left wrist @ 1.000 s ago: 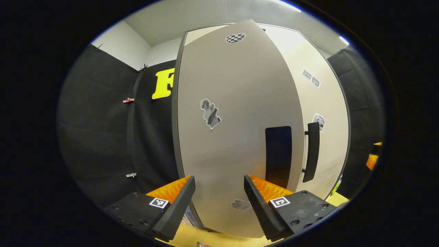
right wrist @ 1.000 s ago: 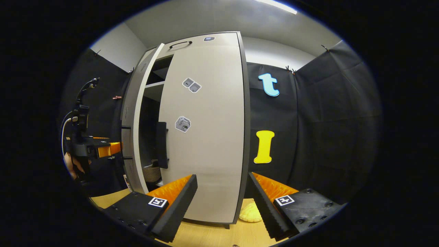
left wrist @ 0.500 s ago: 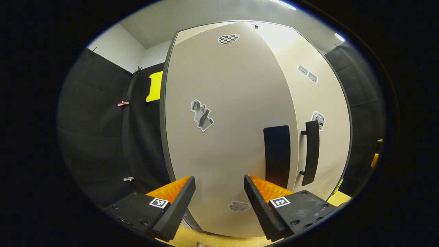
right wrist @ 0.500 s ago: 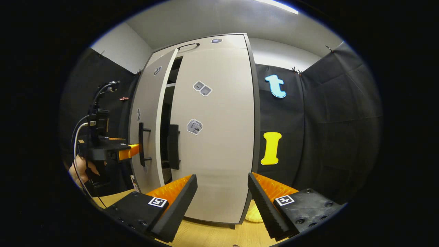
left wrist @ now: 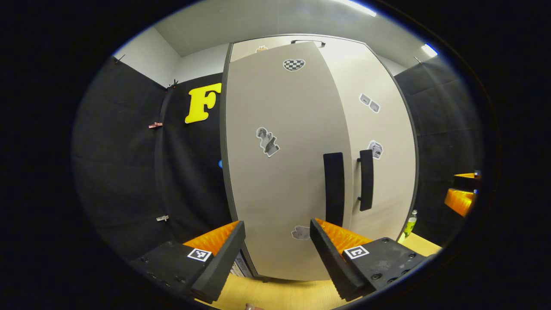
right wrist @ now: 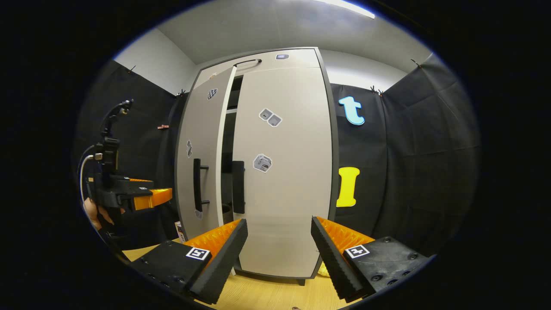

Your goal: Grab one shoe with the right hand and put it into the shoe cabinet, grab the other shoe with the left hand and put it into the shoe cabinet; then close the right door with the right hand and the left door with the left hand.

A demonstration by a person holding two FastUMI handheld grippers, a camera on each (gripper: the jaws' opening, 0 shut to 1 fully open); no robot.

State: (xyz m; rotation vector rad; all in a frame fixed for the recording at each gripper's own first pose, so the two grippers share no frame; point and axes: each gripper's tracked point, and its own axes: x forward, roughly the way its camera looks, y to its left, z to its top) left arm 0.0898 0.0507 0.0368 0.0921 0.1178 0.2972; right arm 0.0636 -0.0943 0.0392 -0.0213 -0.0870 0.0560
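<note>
left gripper view: left gripper (left wrist: 277, 245) jaws wide apart, empty.

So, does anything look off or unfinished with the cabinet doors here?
Yes. In the right gripper view the left door is not flush: a dark gap runs between it and the shut right door, top to bottom. The left gripper sits off the door, jaws open. Nothing looks damaged or spilled.

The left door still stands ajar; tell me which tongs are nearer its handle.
Left. The left tongs hover just beside the left door handle; the right tongs face the right door.
</note>
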